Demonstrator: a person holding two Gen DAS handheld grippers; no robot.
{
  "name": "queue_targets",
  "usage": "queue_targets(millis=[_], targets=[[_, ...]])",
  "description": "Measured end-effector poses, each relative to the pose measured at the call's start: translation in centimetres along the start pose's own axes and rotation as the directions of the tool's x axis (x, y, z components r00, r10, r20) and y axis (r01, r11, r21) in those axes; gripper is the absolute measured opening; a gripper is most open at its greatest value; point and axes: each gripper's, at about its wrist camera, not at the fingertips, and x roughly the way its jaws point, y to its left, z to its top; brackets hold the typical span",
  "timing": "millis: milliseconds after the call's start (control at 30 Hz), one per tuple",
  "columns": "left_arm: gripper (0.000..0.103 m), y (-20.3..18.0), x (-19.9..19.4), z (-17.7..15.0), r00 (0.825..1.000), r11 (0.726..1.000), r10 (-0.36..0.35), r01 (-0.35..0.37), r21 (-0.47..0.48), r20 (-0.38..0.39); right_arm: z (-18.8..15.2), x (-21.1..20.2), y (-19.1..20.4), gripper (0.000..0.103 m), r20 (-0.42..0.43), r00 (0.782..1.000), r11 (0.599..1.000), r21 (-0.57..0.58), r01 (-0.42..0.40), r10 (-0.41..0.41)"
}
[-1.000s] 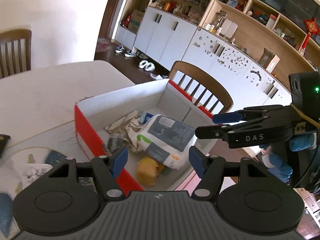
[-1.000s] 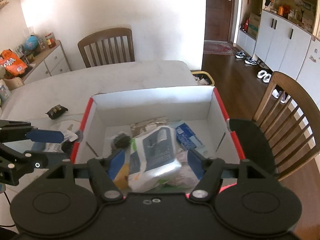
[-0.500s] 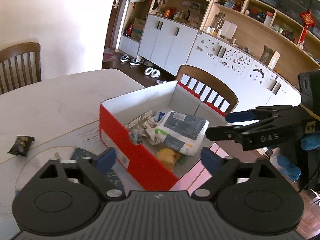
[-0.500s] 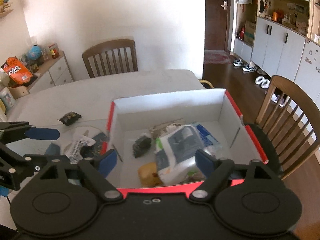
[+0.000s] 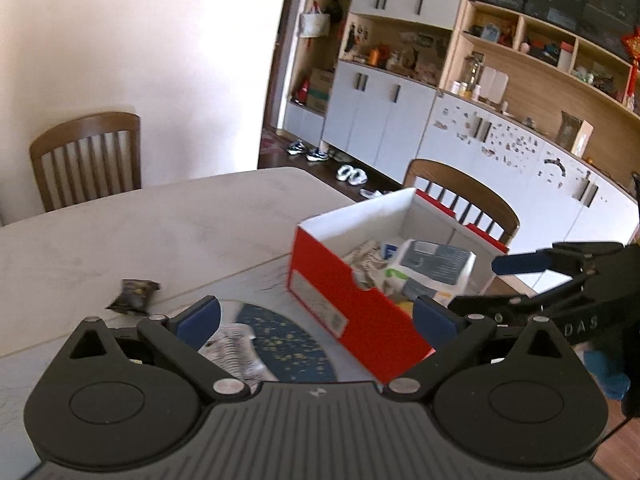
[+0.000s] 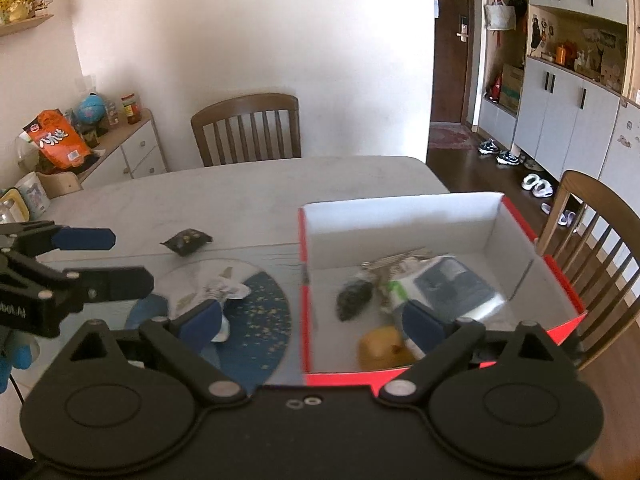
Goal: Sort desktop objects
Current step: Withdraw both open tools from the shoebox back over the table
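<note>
A red and white box [image 5: 352, 312] stands on the table and holds a white and grey wipes pack [image 5: 432, 268], a dark lump [image 6: 354, 300], a yellow item [image 6: 382, 346] and crumpled paper. My left gripper [image 5: 316, 316] hangs near the box's left corner, jaws opening, nothing between them. My right gripper [image 6: 312, 320] hovers at the box's near edge, jaws also opening and empty. To the left of the box, a dark snack packet [image 6: 187, 240] lies on the table and a white crumpled wrapper [image 6: 224, 290] rests on a blue round fan [image 6: 260, 320].
Wooden chairs stand at the far side [image 6: 248, 128] and at the right [image 6: 592, 232] of the pale table [image 6: 240, 196]. A sideboard [image 6: 120, 152] with an orange bag stands at the left, white cabinets [image 5: 384, 120] along the right wall.
Both grippers drew back from over the box and shifted left, and their jaws widened. The wipes pack that lay between the fingers now rests free in the box.
</note>
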Motion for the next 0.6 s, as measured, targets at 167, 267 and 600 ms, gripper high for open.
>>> queue_targets(millis=[167,267,600], targets=[[0.103,2.3,-1.3,-0.4,0.999,0.999,0.036,-0.036,-0.018,0.006,0.0,0.5,2.8,0.098,0.015,1.000,1.000,-0.024,-0.008,0.008],[0.103,3.5,-1.9,-0.7,0.999,0.998,0.051,-0.051,-0.031,0.008,0.0,0.9,4.2,0.098,0.012,1.000,0.999,-0.037,-0.019,0.020],[0.103,6.6,-2.6,-1.4,0.996,0.995,0.087,-0.086,-0.052,0.014,-0.3,2.4,7.6,0.100,0.001,0.999,0.998,-0.047,-0.043,0.043]])
